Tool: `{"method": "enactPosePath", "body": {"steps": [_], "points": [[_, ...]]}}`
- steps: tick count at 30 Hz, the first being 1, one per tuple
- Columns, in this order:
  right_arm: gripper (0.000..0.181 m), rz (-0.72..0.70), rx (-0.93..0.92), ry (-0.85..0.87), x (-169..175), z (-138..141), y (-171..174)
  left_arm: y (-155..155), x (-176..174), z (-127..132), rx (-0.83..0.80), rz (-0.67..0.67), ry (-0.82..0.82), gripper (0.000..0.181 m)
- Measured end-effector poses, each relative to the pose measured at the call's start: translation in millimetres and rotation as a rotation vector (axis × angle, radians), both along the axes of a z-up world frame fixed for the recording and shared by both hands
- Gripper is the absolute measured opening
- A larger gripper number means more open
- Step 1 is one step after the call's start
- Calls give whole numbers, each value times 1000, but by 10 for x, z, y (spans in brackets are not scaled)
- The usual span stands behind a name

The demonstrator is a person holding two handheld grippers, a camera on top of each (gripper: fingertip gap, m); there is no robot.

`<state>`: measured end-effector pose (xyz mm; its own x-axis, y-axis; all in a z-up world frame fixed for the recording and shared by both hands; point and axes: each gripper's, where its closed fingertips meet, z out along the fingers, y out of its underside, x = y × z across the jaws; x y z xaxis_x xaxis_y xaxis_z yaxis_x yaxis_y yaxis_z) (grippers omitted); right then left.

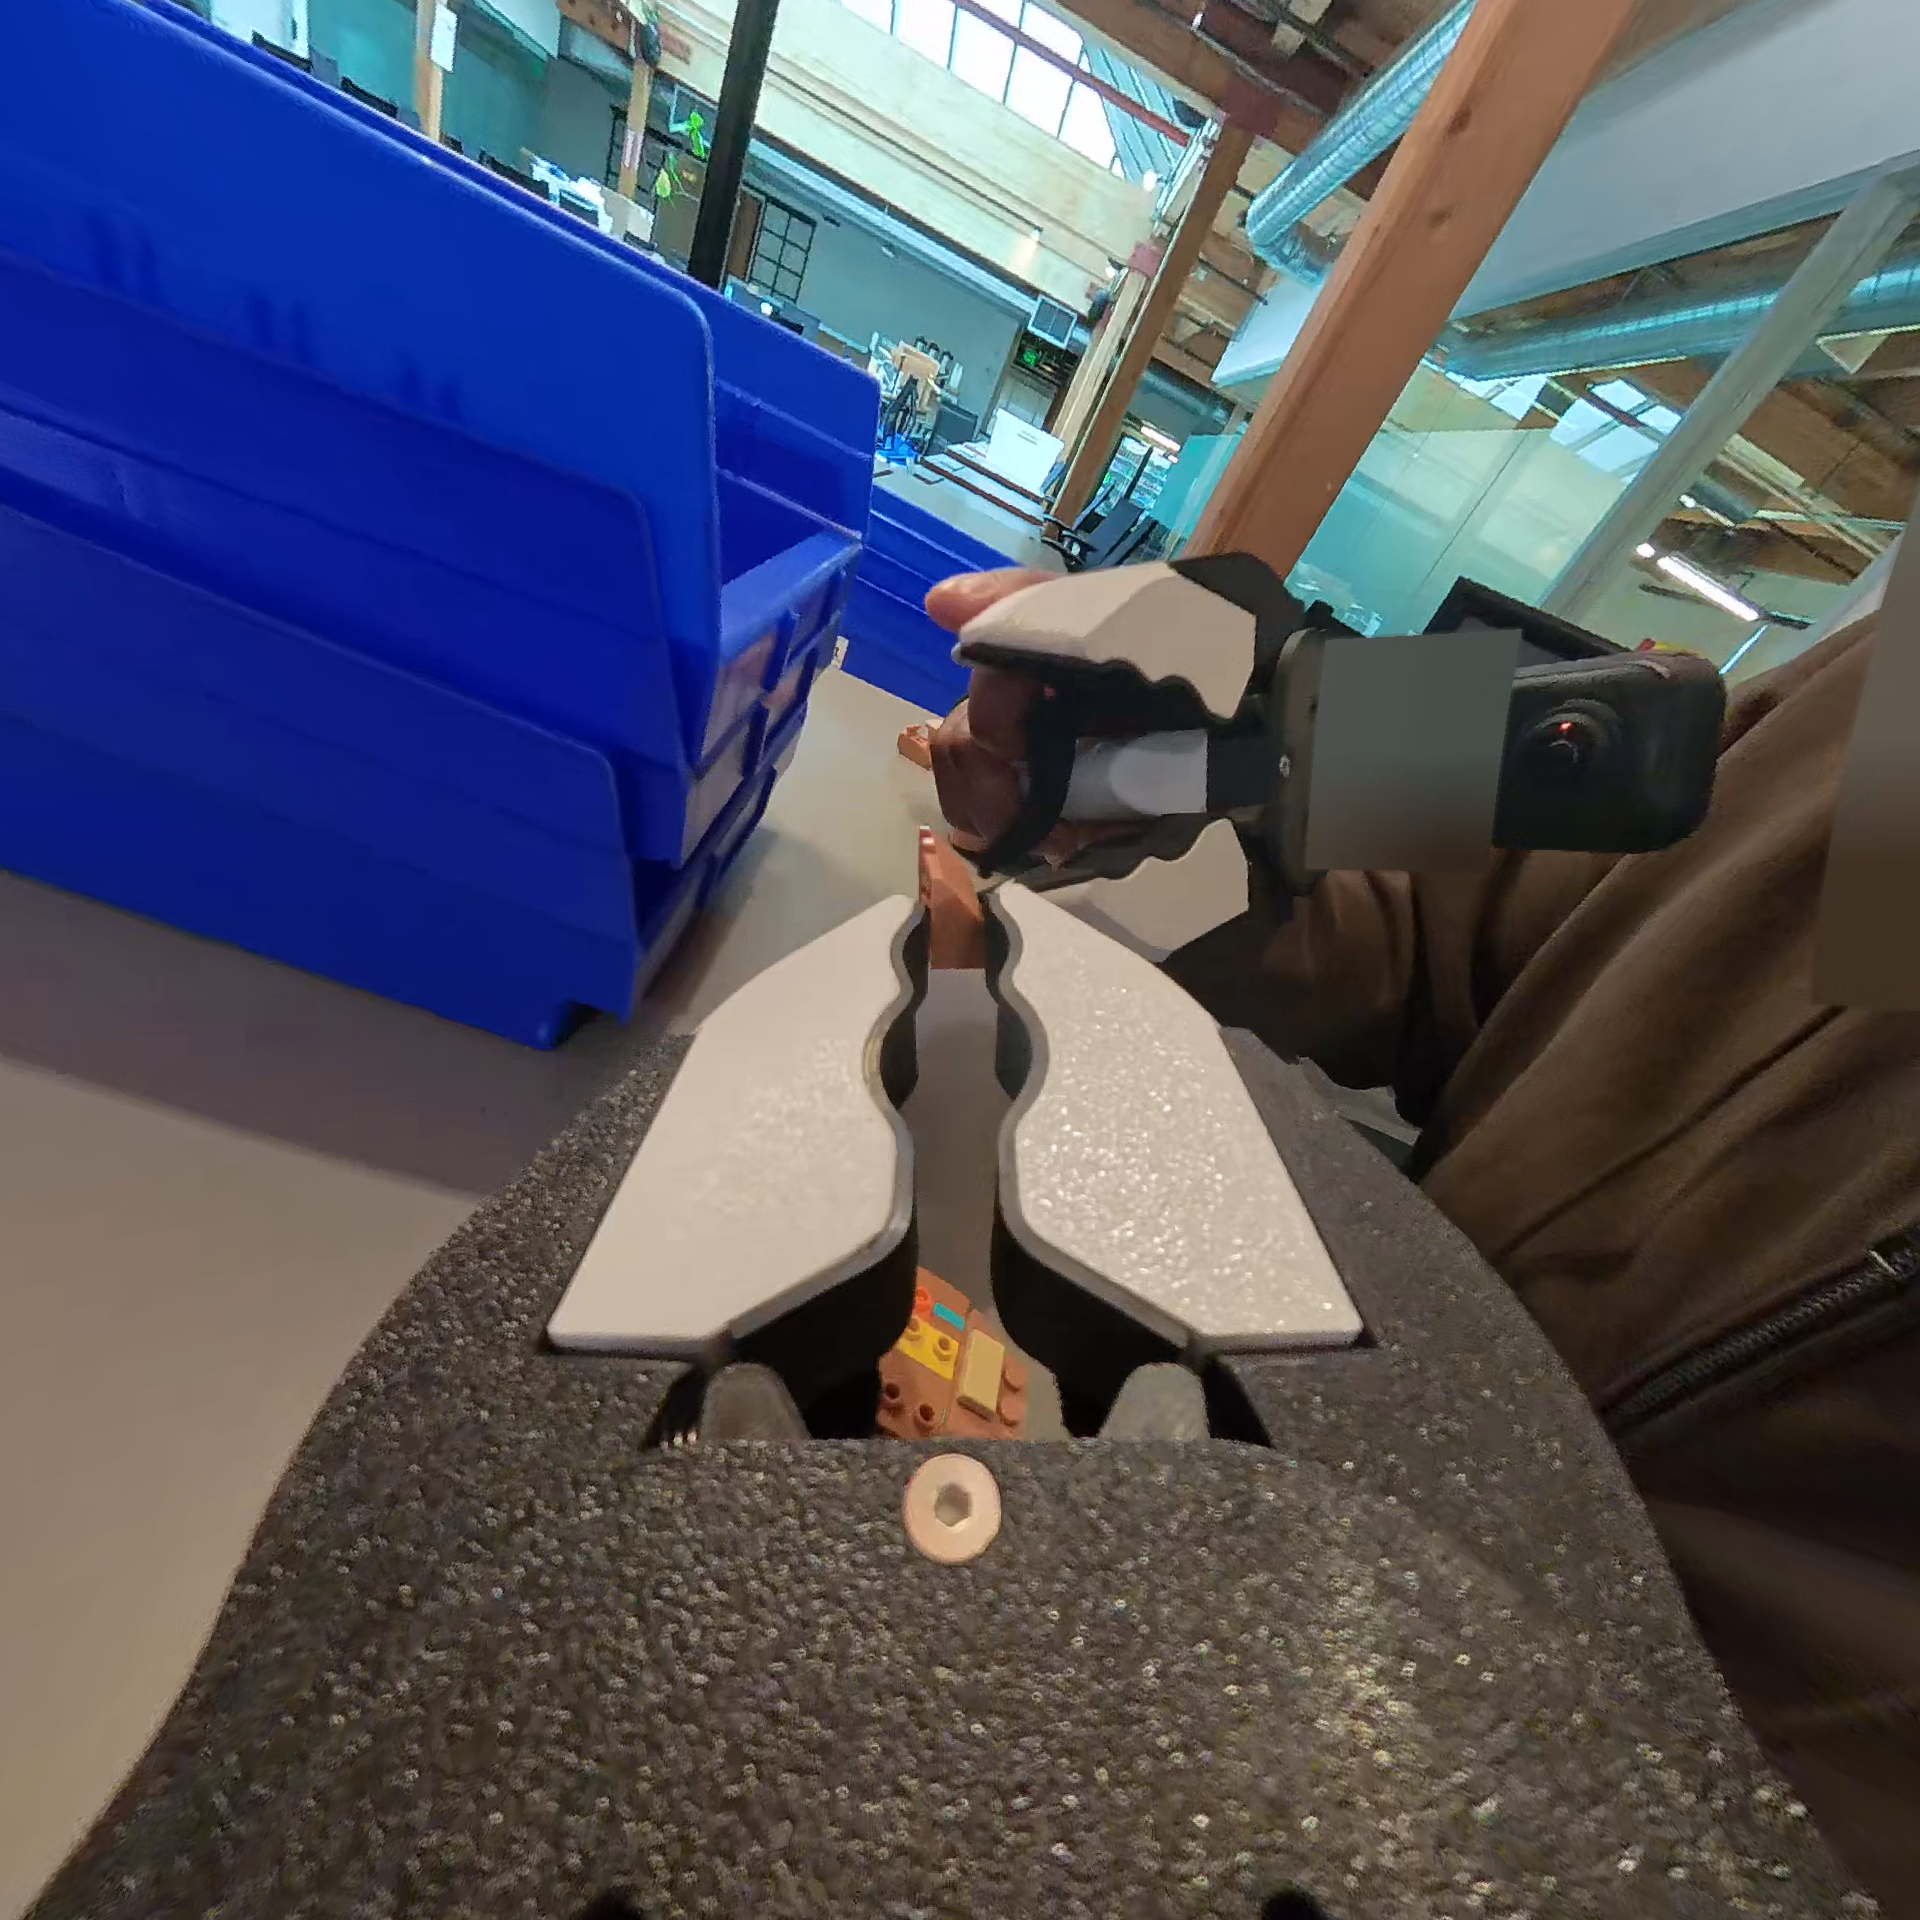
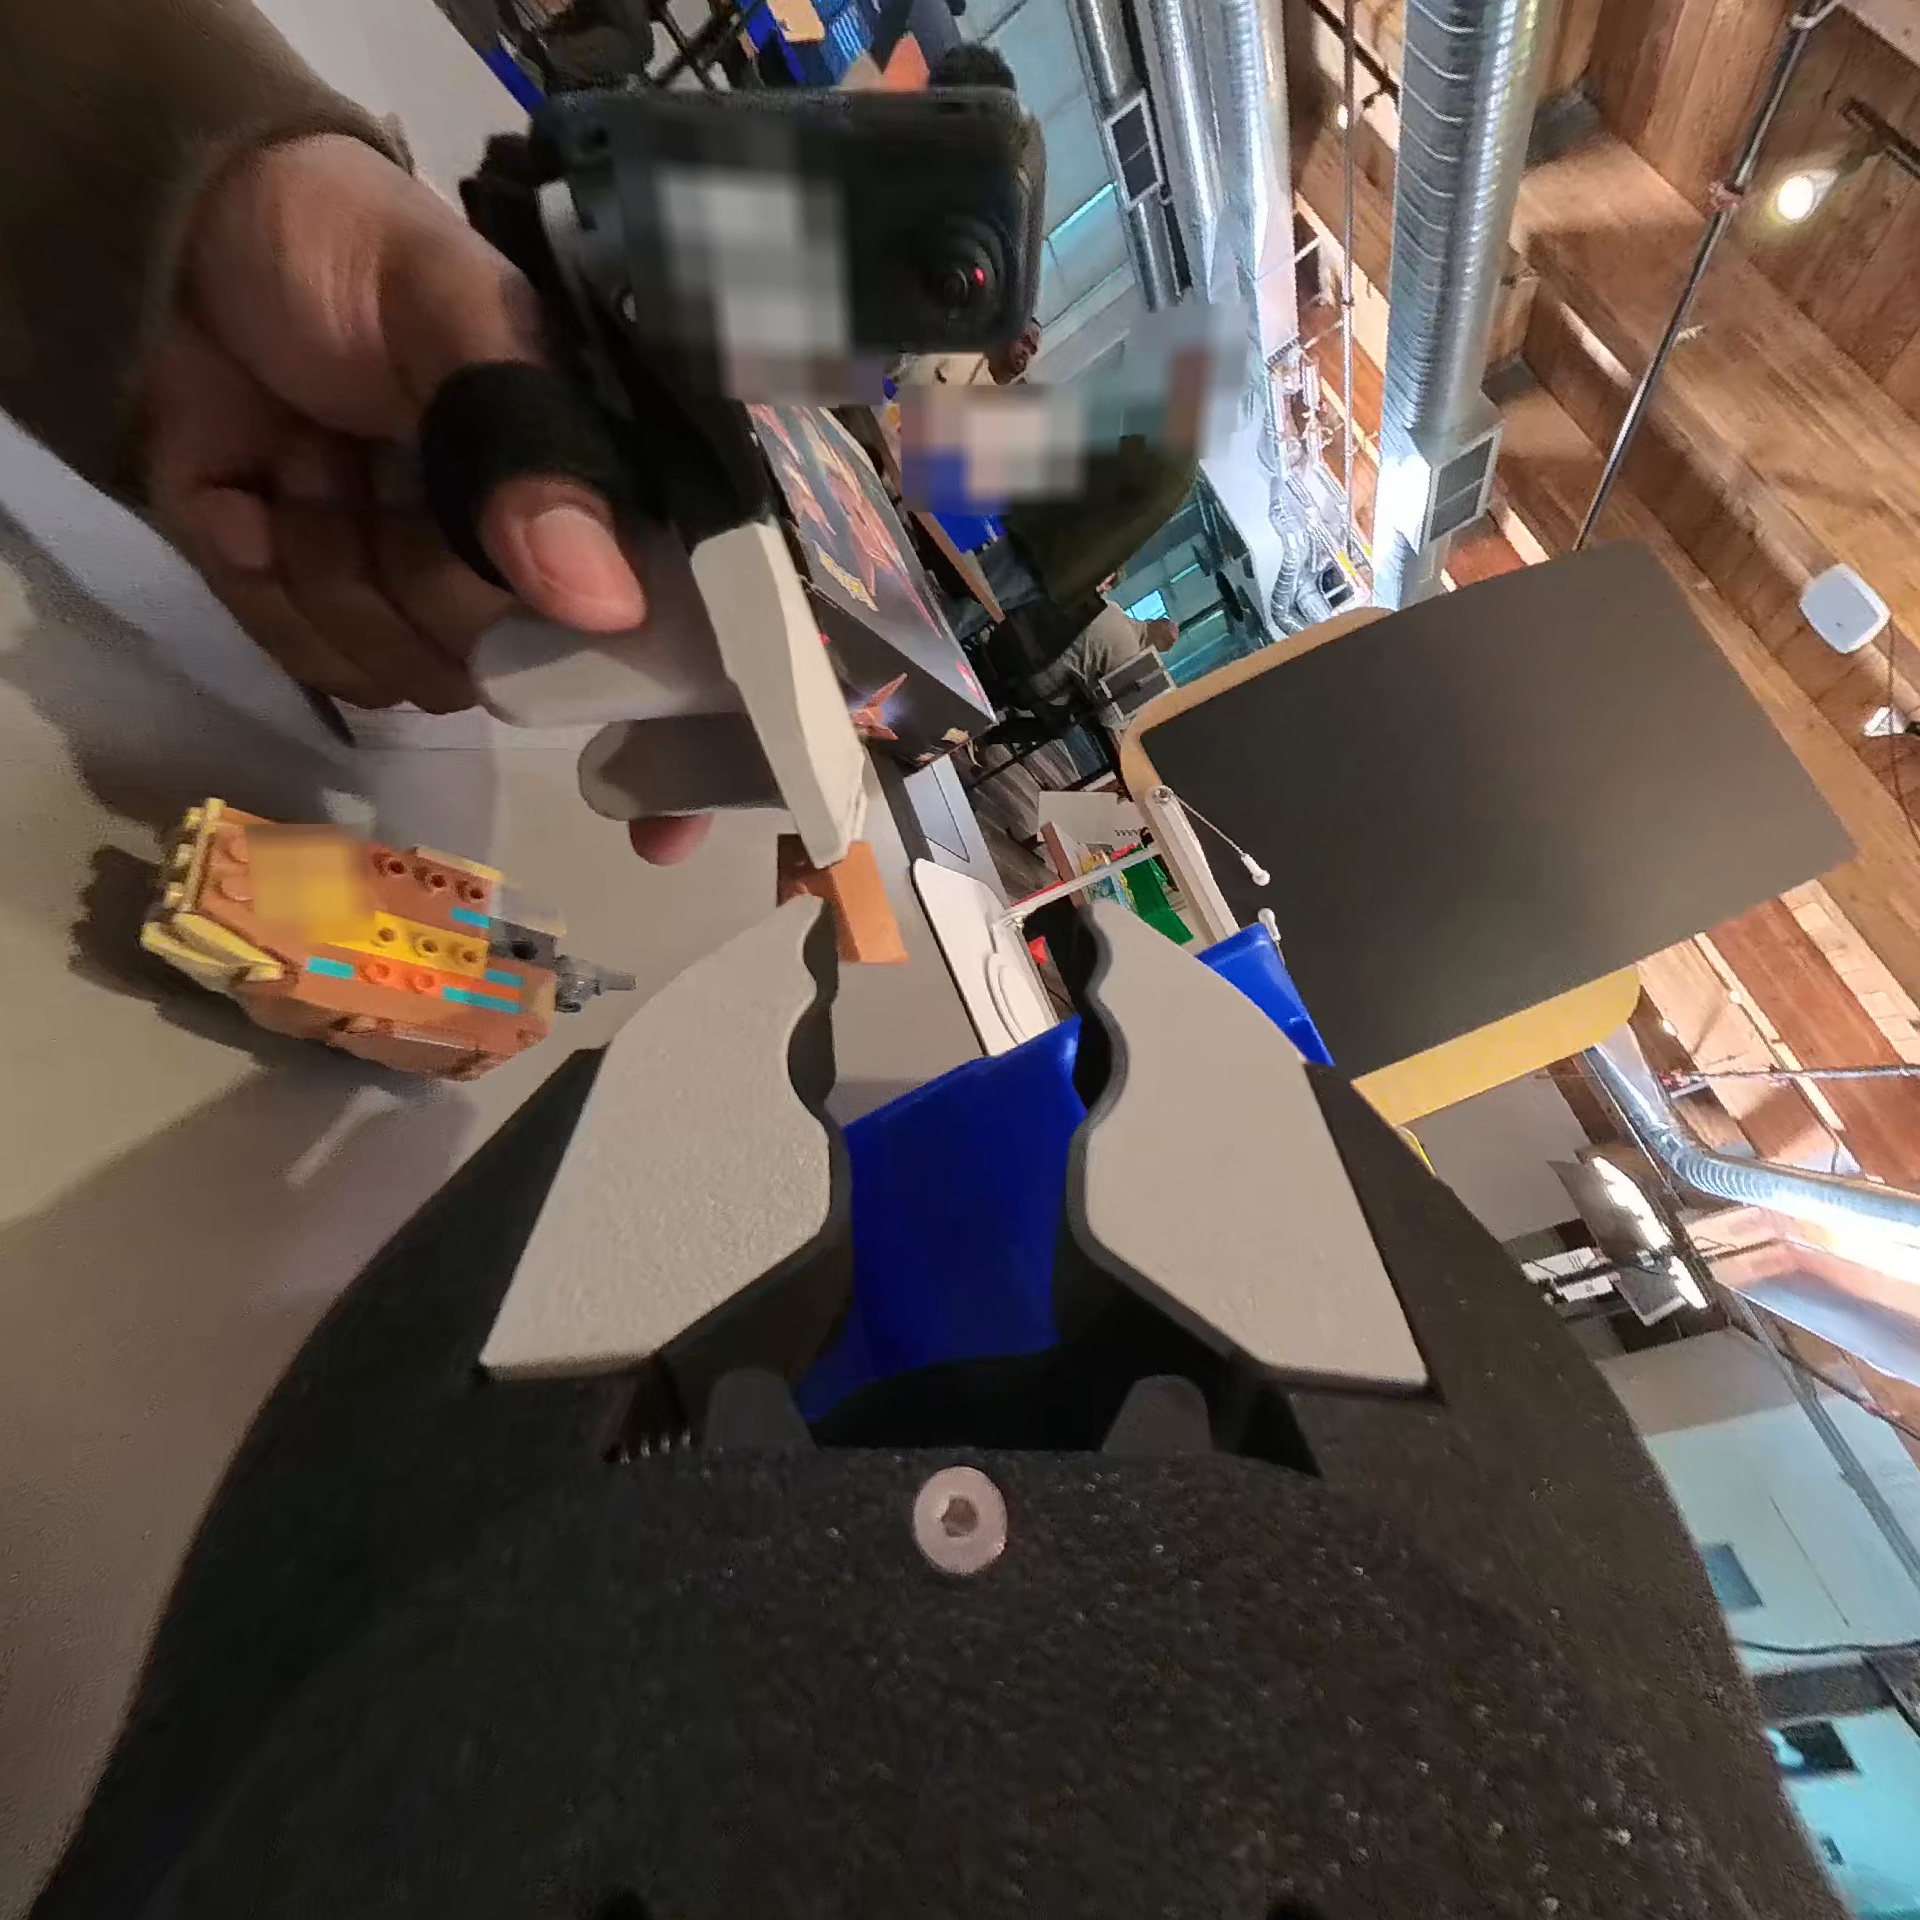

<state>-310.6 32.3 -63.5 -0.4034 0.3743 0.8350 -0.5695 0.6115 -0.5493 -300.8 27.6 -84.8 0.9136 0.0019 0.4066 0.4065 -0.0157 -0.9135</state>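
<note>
Two close wrist views facing each other, both sharing the brown brick (image 1: 954,930) (image 2: 871,914).

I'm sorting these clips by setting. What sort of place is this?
Probably a workshop or lab in a converted industrial hall: exposed wooden beams, bare metal ducts, and stacked blue storage bins on a grey worktable.

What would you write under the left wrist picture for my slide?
Left gripper pinching a small brown brick piece beside stacked blue bins, right gripper close by.
</note>
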Motion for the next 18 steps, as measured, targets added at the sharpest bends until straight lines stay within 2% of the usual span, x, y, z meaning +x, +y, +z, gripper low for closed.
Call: {"method": "enactPosePath", "body": {"steps": [8,11,14,16,18], "points": [[43,27,76,-13,51,-115,-47,3,31,65,51,-22,-31,10],[24,39,104,18,87,-150,-92,37,114,78,59,-62,-28,10],[23,26,68,50,70,-49,-66,14,68,175,112,-23,-25,15],[23,-66,-30,79,-91,170,85,-43,-6,259,160,12,-44,26],[23,-288,-160,85,-438,438,447,-94,-100,253,144,57,-49,30]]}}
